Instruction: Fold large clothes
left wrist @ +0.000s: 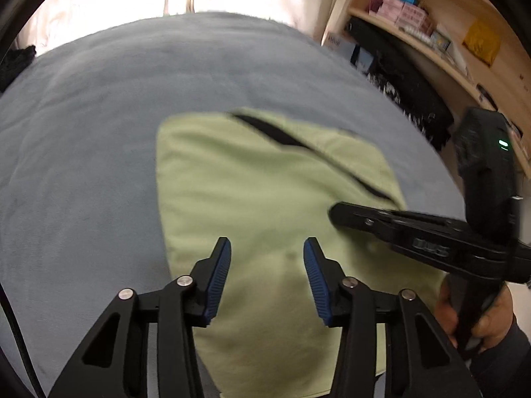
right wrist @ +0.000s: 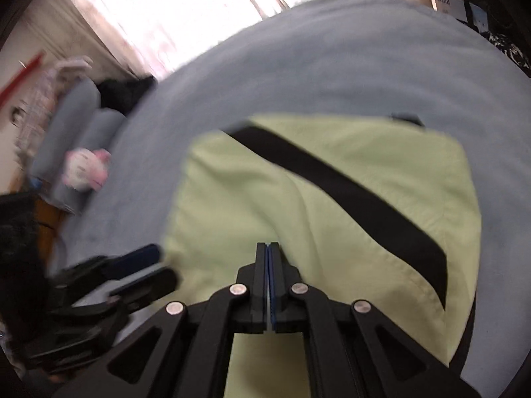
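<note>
A light green garment (left wrist: 265, 199) with a black stripe (right wrist: 348, 192) lies folded on a bed with a grey-blue blanket (left wrist: 99, 132). The left claw (left wrist: 267, 258) is wide apart above the green cloth, holding nothing. The right claw (right wrist: 269, 262) is squeezed tight, and I cannot tell if it pinches any cloth.
</note>
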The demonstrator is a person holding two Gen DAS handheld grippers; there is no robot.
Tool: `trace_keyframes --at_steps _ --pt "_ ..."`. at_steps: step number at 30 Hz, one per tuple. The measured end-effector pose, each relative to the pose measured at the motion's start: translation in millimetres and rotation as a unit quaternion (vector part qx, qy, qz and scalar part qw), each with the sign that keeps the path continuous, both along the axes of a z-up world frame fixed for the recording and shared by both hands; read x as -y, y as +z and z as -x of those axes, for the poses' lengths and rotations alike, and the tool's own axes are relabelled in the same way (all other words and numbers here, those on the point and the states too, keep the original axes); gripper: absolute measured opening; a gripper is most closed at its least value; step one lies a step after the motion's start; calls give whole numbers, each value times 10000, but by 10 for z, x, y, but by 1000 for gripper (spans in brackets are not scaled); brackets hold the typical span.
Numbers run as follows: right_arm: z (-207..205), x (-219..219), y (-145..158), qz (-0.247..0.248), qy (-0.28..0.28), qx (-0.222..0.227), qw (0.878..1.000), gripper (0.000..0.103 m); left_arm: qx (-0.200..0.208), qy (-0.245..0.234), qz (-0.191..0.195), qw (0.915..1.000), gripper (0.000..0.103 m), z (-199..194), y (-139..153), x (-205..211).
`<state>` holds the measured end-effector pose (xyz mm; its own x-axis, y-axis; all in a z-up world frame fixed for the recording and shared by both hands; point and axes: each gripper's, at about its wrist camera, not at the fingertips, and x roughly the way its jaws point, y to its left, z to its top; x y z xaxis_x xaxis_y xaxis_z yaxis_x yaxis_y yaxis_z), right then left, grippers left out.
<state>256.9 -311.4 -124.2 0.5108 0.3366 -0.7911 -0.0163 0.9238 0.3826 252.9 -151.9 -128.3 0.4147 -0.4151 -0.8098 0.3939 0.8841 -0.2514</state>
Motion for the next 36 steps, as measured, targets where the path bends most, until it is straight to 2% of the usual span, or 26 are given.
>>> trace_keyframes --at_steps 3,5,8,15,17,18,20,28,36 --pt "-7 388 -119 690 -580 102 9959 0 -70 -53 -135 9999 41 -3 -178 18" --pt "1 776 -189 542 -868 50 9947 0 8 -132 -131 9998 41 23 -178 24" --pt "71 949 -206 444 -835 48 9955 0 26 -174 -150 9997 40 14 -172 49" --pt "152 824 -126 706 -985 98 9926 0 -66 -101 -186 9998 41 -8 -142 66" --pt "211 765 -92 916 -1007 85 9907 0 -80 -79 -271 9996 48 25 -140 40" --pt "244 753 -71 949 -1001 70 9904 0 -88 -63 -307 9995 55 29 -135 35" --pt "305 744 -23 937 -1010 64 9904 3 -97 -23 -335 9994 57 35 -138 19" --pt "594 694 146 790 -1002 84 9918 3 -209 96 -334 9992 58 223 -76 21" --pt "947 527 173 627 -826 -4 9946 3 -276 262 -478 9981 59 500 10 -11"
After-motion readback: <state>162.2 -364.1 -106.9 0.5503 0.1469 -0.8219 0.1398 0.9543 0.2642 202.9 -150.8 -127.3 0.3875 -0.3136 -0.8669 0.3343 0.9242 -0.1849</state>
